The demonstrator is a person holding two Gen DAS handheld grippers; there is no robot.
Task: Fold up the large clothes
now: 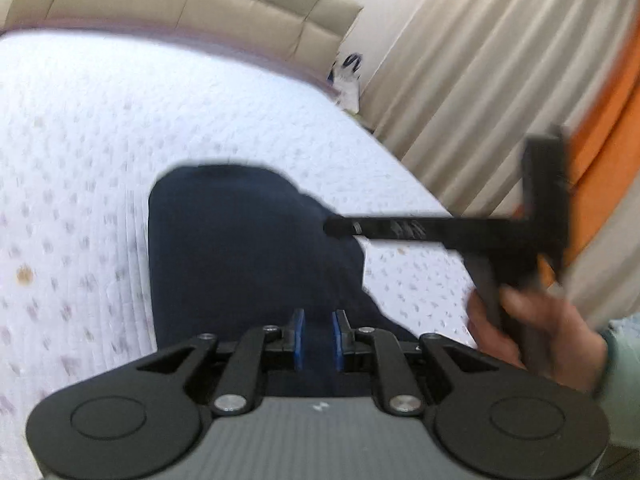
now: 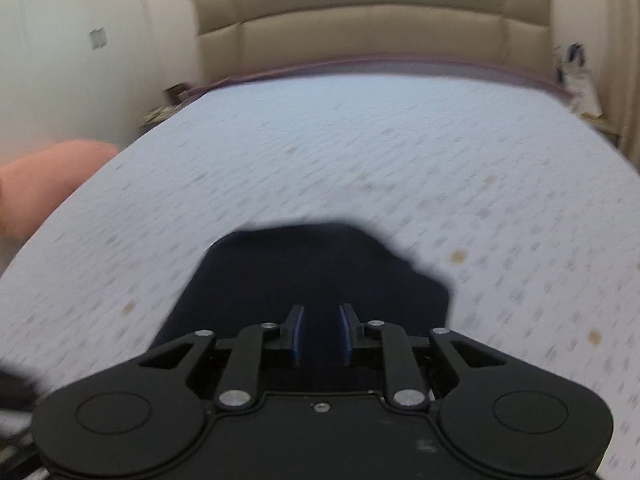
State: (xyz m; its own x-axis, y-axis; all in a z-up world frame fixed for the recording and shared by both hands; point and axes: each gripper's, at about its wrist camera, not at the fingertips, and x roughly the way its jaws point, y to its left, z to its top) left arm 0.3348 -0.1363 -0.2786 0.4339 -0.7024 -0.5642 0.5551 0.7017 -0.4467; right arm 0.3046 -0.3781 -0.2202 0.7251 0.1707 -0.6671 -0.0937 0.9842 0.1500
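A dark navy garment (image 1: 248, 252) lies folded into a compact block on the white patterned bedspread (image 1: 80, 140). My left gripper (image 1: 319, 326) hovers over its near edge, blue pads apart, nothing between them. The right gripper's black body (image 1: 520, 232) shows at the right of the left wrist view, held in a hand, reaching over the garment's right side. In the right wrist view the garment (image 2: 312, 272) lies just ahead, and my right gripper (image 2: 321, 326) is open and empty above its near edge.
A beige padded headboard (image 2: 368, 28) stands at the far end of the bed. Cream curtains (image 1: 480, 60) and an orange curtain (image 1: 608, 128) hang on the right. A bag (image 1: 348, 76) sits beside the bed. The person's arm (image 2: 44, 184) is at the left.
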